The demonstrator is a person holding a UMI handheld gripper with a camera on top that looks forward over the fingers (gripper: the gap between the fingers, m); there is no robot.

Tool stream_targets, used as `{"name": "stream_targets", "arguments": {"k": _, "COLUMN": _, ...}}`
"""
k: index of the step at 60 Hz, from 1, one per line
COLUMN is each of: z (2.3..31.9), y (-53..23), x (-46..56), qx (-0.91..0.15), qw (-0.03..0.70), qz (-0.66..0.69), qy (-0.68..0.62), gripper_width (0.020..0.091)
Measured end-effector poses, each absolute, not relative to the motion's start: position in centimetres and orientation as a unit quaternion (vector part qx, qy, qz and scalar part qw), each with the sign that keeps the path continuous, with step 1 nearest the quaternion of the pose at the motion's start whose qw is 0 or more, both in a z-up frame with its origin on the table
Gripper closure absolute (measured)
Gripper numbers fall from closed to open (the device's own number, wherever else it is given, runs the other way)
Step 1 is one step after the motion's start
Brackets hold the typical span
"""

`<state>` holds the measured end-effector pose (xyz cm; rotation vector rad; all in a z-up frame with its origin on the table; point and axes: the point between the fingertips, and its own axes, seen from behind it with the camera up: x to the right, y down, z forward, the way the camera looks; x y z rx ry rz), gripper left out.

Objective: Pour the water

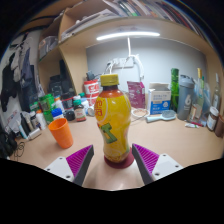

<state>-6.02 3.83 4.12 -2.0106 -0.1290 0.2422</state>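
One clear plastic bottle (113, 124) of orange drink is framed between the wide-open, empty tongs (113, 160); one orange plastic cup (61, 132) is seen beyond.

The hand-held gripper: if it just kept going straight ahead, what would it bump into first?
Most likely the yellow drink bottle. It stands upright on the table between the open fingers of the hand-held gripper, with a gap either side. How far ahead it stands is hard to judge.

Bottle (113, 125) stands on table (185, 140) between the jaws, cup (61, 132) left.
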Motion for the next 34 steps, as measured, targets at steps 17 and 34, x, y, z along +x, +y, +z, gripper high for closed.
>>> {"name": "stream_targets", "arguments": {"k": 17, "z": 12.9, "y": -9.2, "x": -5.0, "qx": -0.855, "qw": 0.513, "qz": 0.066, "qy": -0.023, "gripper_width": 0.0262}}
{"name": "stream_targets", "arguments": {"k": 34, "z": 22.4, "y": -20.1, "x": -5.7, "qx": -0.841, "qw": 0.539, "qz": 0.041, "qy": -0.011, "gripper_width": 0.0257}}
